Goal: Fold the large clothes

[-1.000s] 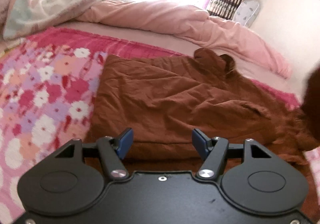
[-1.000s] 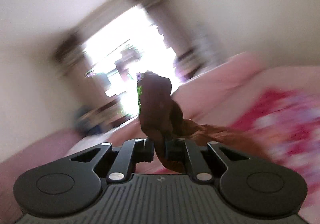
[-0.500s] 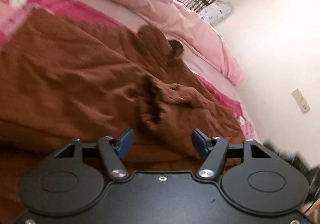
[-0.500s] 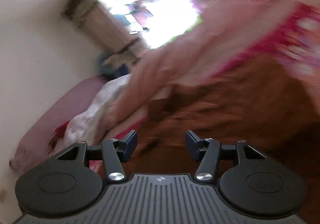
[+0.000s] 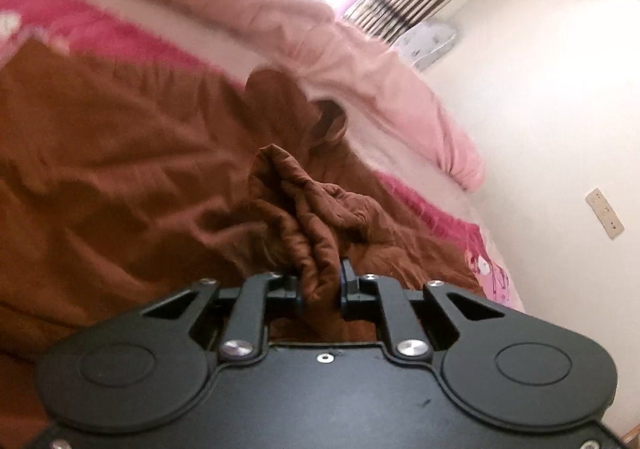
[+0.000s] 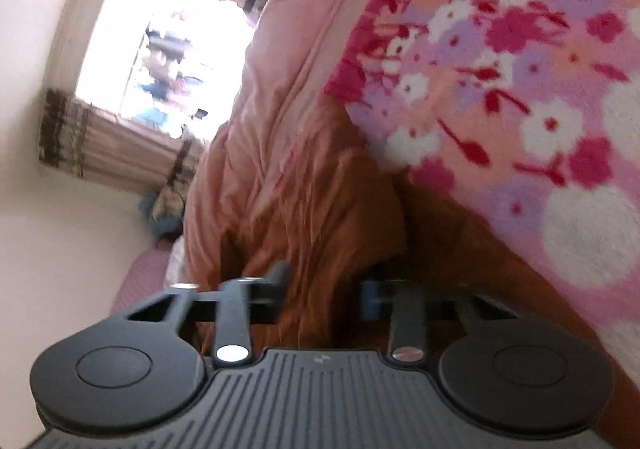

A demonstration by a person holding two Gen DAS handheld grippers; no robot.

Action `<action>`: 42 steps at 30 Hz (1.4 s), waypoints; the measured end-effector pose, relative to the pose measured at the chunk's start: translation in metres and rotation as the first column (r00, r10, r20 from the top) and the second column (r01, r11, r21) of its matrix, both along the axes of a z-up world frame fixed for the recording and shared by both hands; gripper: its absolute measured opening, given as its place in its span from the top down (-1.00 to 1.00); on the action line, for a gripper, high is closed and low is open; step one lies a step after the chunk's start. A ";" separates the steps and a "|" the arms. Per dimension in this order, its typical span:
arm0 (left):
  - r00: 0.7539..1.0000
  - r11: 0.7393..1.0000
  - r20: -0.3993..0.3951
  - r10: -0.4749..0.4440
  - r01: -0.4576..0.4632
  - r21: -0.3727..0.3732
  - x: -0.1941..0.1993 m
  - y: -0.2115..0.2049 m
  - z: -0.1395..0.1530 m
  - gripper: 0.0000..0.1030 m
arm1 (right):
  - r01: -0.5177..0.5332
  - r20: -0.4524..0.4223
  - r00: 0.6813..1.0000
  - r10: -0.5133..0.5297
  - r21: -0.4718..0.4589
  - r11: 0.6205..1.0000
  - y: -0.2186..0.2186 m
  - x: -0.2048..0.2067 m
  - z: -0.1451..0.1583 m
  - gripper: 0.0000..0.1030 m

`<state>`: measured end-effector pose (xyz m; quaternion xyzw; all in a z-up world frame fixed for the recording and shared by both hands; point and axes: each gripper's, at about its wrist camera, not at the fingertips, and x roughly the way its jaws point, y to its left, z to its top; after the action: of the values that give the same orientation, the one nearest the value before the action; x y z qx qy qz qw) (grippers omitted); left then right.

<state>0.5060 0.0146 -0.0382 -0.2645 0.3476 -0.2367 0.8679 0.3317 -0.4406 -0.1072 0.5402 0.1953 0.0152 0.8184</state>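
At frame centre, the left gripper (image 5: 320, 283) pinches a bunched ridge of the large rumpled brown cloth garment (image 5: 120, 177), ready to lift a fold; the garment sprawls over the pink floral blanket (image 6: 520, 61). The right gripper (image 6: 324, 289) straddles cloth, jaws apart

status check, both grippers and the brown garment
Left gripper shut on bunched fold of brown garment. Right gripper open, garment between fingers. Garment spread on floral blanket. Nothing in the way.
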 end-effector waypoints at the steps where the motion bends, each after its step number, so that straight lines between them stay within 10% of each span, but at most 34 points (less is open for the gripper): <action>1: 1.000 1.000 0.010 -0.018 0.017 0.003 -0.005 0.004 0.002 0.74 | 0.017 0.014 1.000 -0.017 -0.011 1.000 -0.002 0.000 0.005 0.87; 11: 0.994 0.994 -0.103 -0.047 0.057 0.098 0.001 -0.005 -0.036 0.37 | 0.057 -0.091 0.994 -0.064 -0.071 0.996 -0.017 -0.010 -0.019 0.82; 15: 0.999 0.967 0.048 0.011 -0.023 0.253 -0.023 0.010 0.004 0.06 | 0.043 -0.127 0.990 -0.066 -0.181 0.983 -0.010 -0.025 0.011 0.54; 24: 0.976 0.961 0.181 -0.119 0.067 0.269 -0.042 -0.012 0.030 0.02 | 0.050 0.067 0.998 -0.013 -0.587 0.808 0.047 -0.021 0.093 0.36; 33: 0.988 0.931 0.080 -0.132 0.096 0.351 -0.004 -0.042 -0.026 -0.03 | -0.054 -0.085 0.996 -0.007 -0.691 0.721 0.060 0.036 0.049 0.37; 42: 0.985 0.934 0.110 -0.135 0.090 0.345 -0.010 -0.038 -0.006 -0.04 | -0.060 -0.114 0.993 -0.022 -0.666 0.743 0.051 0.035 0.031 0.57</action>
<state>0.4962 -0.0237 -0.0438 -0.0745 0.3395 -0.2397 0.9065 0.3671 -0.3896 -0.0765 0.2091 0.2400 -0.0783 0.9447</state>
